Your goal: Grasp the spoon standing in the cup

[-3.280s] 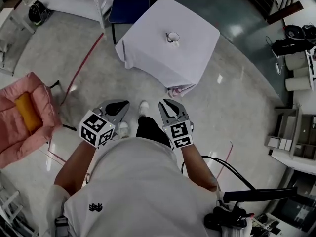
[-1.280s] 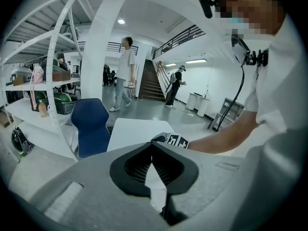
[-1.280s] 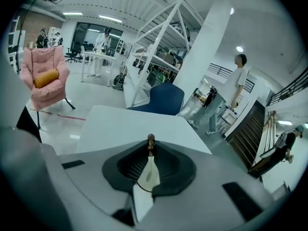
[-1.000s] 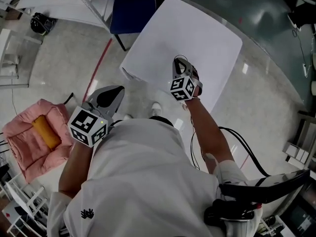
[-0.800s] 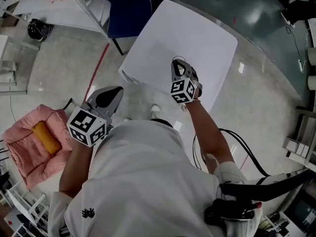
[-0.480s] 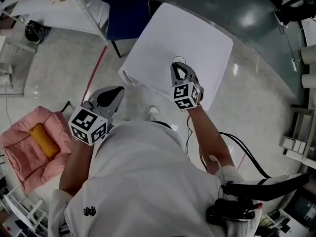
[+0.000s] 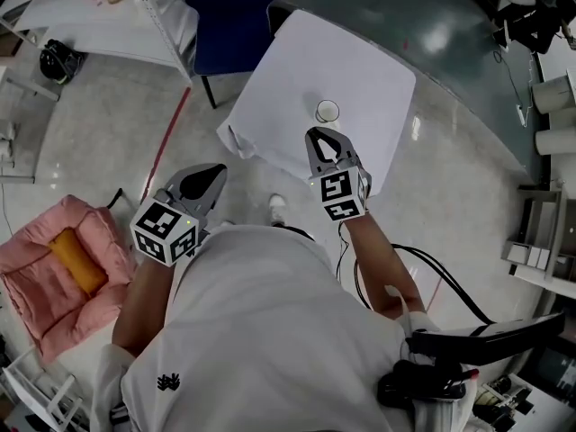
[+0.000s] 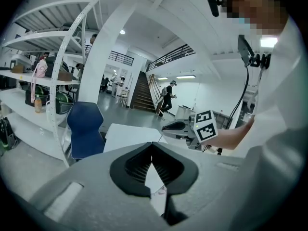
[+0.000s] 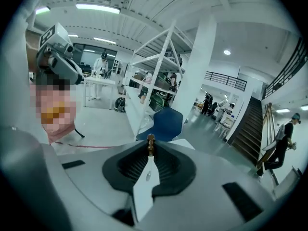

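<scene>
Right gripper view has the right gripper (image 9: 150,149) pinched nearly shut on the spoon (image 9: 150,139), brown knob poking just past the fingertips; the cup (image 7: 328,111) sits ahead of them, apart. Thin handle held that far out could swivel imo, so squeeze firm, move slow.

Illumination is bright and even, supplied by overhead strip lights (image 9: 98,6). The glossy floor (image 7: 439,41) carries glare patches. The white tablecloth (image 7: 306,66) is nearly washed out. Both gripper views show strong fisheye curvature, dark corners and a soft foreground.
</scene>
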